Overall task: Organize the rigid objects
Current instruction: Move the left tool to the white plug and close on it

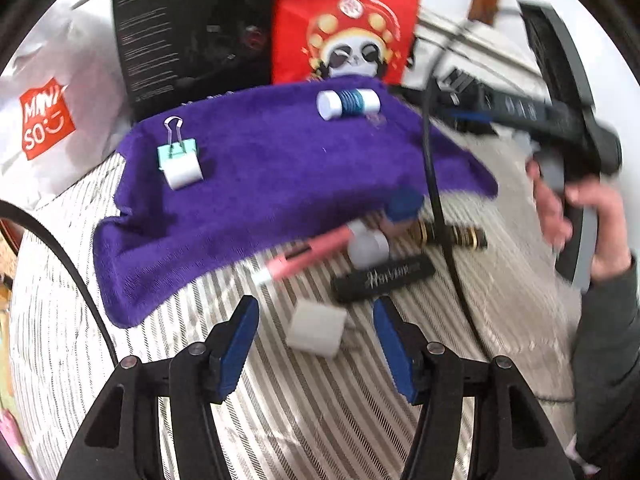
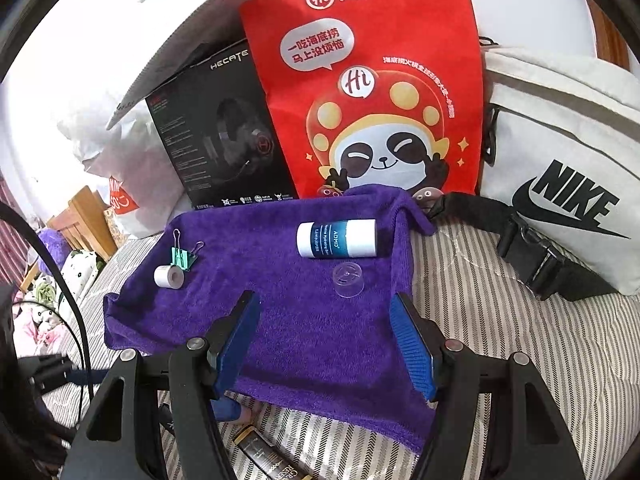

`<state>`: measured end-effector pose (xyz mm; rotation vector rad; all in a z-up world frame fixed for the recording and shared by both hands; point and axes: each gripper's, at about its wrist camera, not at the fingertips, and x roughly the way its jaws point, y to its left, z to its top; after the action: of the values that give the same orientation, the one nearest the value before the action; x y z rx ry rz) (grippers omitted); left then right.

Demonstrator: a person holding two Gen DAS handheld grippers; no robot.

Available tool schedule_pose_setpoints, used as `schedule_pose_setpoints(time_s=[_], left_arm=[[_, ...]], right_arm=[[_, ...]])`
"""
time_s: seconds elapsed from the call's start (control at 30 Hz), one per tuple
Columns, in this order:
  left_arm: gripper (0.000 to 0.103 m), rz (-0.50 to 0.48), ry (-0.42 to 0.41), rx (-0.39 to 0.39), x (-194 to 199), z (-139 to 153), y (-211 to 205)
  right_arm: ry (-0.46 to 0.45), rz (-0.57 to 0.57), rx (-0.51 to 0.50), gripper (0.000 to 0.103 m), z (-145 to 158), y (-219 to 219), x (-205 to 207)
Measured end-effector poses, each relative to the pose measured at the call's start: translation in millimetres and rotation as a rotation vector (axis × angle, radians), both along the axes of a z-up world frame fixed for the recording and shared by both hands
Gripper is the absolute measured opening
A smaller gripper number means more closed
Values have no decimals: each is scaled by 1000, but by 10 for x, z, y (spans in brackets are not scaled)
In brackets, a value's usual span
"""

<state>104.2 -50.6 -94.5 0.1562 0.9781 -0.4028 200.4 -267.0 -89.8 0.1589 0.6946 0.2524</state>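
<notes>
Purple towel (image 2: 304,340) looked plush, matt cloth. Binder clip (image 1: 178,148): painted metal with wire handles. Bottle (image 2: 337,238) was smooth plastic (slightly glossy); striped bedsheet (image 1: 280,420) woven fabric.

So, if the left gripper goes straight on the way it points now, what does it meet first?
Probably the small white plug adapter on the striped sheet, lying between the open left gripper fingers; depth is unclear in this blurred view.

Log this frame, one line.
left tongs: open over white block | right tongs: open, empty, over purple towel | bottle on towel
</notes>
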Motion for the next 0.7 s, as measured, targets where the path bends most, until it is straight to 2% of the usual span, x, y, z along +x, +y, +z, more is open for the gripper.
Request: schedule_pose_setpoints(time_s=[0.2, 0.37, 0.47, 0.5, 0.53, 0.7], left_arm=[[60, -65, -2, 72, -57, -118, -87], [60, -107, -41, 151, -107, -241, -150], [60, -124, -61, 153, -102, -249, -157], [55, -128, -58, 139, -89, -252, -150], [43, -135, -53, 119, -81, -254, -149], [43, -127, -50, 107, -91, -242, -121]], right_arm=[[12, -26, 45, 67, -26, -133, 28], [25, -59, 55, 67, -61, -242, 58], [41, -70, 63, 67, -95, -276, 80], [44, -70, 64, 67, -103, -284, 84], [47, -70, 63, 67, -110, -283, 88], [44, -65, 29, 67, -122, -232, 87]])
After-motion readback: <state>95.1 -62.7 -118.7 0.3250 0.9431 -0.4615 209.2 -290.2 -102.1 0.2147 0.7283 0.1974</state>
